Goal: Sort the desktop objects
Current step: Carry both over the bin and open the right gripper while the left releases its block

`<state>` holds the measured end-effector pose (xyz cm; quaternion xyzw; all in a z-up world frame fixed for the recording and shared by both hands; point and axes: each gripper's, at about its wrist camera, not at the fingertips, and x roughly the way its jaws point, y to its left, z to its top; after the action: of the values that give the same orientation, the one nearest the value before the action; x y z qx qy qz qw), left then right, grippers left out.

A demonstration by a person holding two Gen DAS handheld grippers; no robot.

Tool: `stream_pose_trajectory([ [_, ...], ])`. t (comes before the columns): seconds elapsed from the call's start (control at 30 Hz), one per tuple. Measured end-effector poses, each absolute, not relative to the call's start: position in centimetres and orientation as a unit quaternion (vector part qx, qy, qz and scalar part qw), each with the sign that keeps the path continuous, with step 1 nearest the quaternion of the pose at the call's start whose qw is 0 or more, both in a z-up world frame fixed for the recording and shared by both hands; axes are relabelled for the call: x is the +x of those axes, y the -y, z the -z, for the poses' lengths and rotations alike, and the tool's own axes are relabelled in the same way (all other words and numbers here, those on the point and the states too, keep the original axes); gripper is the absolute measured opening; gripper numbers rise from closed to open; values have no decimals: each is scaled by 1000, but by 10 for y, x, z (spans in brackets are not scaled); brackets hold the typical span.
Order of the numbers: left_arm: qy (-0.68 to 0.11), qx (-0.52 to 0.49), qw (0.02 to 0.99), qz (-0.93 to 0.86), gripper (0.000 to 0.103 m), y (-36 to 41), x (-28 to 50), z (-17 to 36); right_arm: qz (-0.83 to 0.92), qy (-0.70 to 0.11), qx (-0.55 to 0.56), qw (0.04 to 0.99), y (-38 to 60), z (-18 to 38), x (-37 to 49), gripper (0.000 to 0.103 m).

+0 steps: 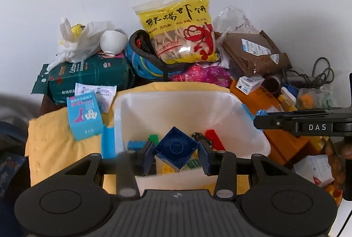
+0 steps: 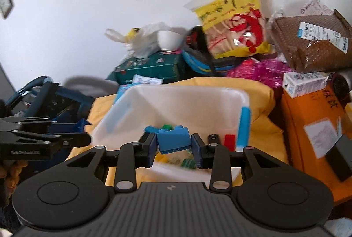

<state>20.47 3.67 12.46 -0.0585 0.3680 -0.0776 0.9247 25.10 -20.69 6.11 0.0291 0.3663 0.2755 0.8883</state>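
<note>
A white plastic bin sits on a yellow cloth and holds several coloured bricks, among them a red one. My left gripper is shut on a dark blue square block, tilted, held over the bin's near side. In the right wrist view the same bin lies ahead. My right gripper is shut on a light blue brick above the bin's near rim. The right gripper's side shows at the right edge of the left wrist view.
Behind the bin stand a yellow shrimp-cracker bag, a blue helmet, a green tissue pack, a white bowl and a brown parcel. A dinosaur box lies left, orange boxes right.
</note>
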Motion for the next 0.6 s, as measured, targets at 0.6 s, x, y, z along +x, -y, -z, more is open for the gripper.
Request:
stream_pose_trajectory([
  [0.6, -395, -14, 917, 52, 59, -28, 228, -110, -244, -424, 17, 872, 198, -44, 301, 52],
])
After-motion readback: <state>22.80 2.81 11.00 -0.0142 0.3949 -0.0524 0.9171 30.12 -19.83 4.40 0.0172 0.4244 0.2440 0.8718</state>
